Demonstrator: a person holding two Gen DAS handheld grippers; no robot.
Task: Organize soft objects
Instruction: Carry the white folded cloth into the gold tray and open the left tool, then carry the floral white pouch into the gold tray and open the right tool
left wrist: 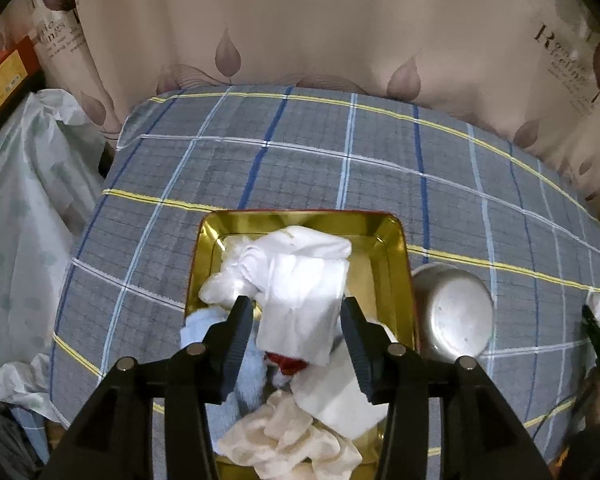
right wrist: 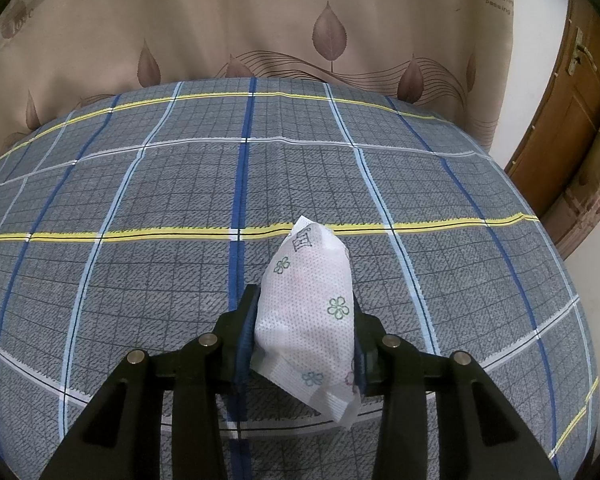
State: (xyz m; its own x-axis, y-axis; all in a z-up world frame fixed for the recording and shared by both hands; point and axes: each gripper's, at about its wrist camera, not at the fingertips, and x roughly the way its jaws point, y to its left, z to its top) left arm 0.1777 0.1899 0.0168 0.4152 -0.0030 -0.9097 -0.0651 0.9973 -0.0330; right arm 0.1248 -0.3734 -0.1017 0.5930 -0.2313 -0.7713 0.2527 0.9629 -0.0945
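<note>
Dimpled floral pouch (right wrist: 310, 316), crumpled cloths (left wrist: 296, 280)

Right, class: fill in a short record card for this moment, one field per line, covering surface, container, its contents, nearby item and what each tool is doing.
surface: plaid bedsheet
container: gold tray, on the sheet
contents: white cloths, light blue cloth, cream cloth, small red item
nearby: metal bowl, upside down, right of the tray
left tool: open, over the white cloths
right tool: shut on floral tissue pack, above the sheet
</note>
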